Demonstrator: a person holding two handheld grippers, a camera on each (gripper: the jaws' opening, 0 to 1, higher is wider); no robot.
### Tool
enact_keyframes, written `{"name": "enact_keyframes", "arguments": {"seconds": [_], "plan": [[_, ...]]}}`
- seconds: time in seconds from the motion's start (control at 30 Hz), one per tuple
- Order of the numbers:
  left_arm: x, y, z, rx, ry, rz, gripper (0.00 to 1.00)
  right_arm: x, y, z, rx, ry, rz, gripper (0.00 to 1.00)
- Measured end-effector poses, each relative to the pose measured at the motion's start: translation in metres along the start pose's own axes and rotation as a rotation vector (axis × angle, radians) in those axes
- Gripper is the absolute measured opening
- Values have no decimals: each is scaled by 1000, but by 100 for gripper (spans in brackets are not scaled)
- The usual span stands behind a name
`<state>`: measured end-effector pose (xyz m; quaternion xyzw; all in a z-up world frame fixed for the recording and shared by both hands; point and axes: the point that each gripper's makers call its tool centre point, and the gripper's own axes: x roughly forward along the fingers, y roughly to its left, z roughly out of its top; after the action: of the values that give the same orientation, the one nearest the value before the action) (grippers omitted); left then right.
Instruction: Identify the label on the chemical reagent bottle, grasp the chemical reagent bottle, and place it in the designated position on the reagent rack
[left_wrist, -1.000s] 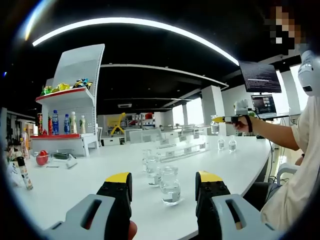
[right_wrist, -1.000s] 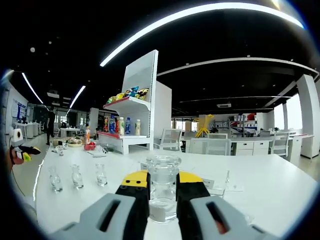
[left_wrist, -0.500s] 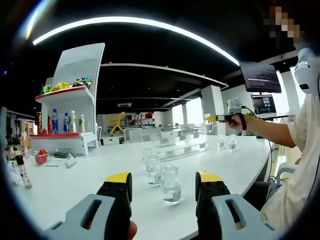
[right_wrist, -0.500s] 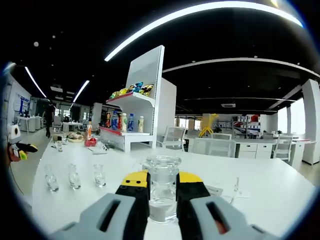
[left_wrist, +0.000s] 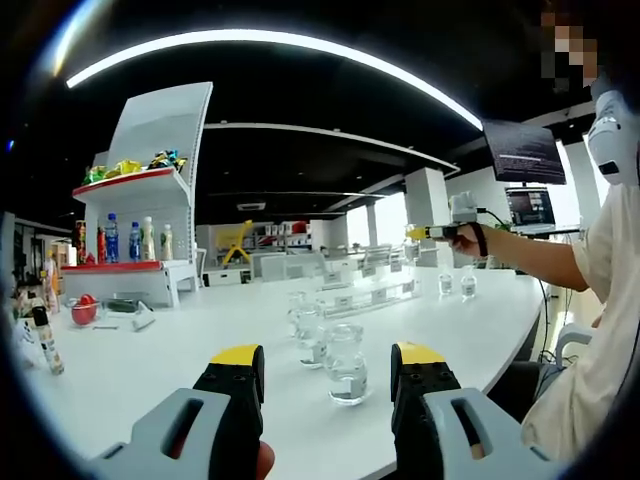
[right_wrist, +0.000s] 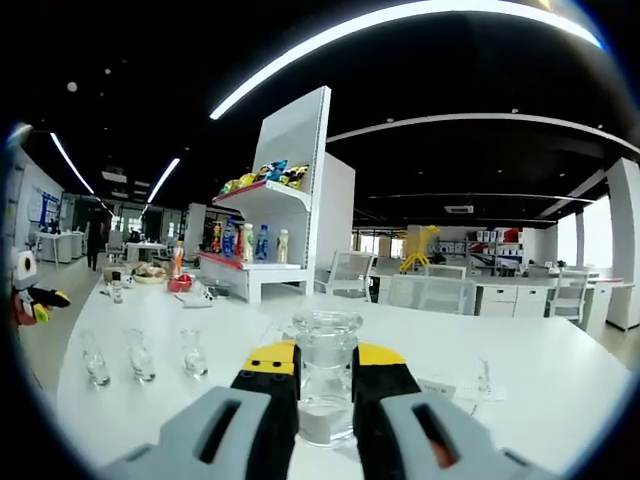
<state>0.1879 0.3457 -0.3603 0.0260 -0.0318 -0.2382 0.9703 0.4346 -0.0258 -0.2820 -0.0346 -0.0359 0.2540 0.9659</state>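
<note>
The right gripper (right_wrist: 325, 385) pinches a reagent bottle (right_wrist: 325, 375) mid-carry, next needing its rack slot ahead, while the left gripper (left_wrist: 325, 395) hovers spread over the bench (left_wrist: 150, 365).

Clear bottle (right_wrist: 325, 375); table (right_wrist: 560, 380) (white)

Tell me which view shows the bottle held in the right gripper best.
The right gripper view: the glass bottle stands close up and centred, clamped in the right gripper. In the left gripper view that gripper is small and distant, the bottle too tiny to make out.
</note>
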Motion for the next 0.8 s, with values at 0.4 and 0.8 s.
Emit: {"name": "enact_keyframes", "arguments": {"seconds": [0.4, 0.8], "plan": [[14, -17, 4, 25, 17, -45, 50, 27, -14, -17, 23, 24, -48, 19], [14, -9, -1, 24, 36, -34, 50, 65, -15, -25, 19, 23, -46, 19]]}}
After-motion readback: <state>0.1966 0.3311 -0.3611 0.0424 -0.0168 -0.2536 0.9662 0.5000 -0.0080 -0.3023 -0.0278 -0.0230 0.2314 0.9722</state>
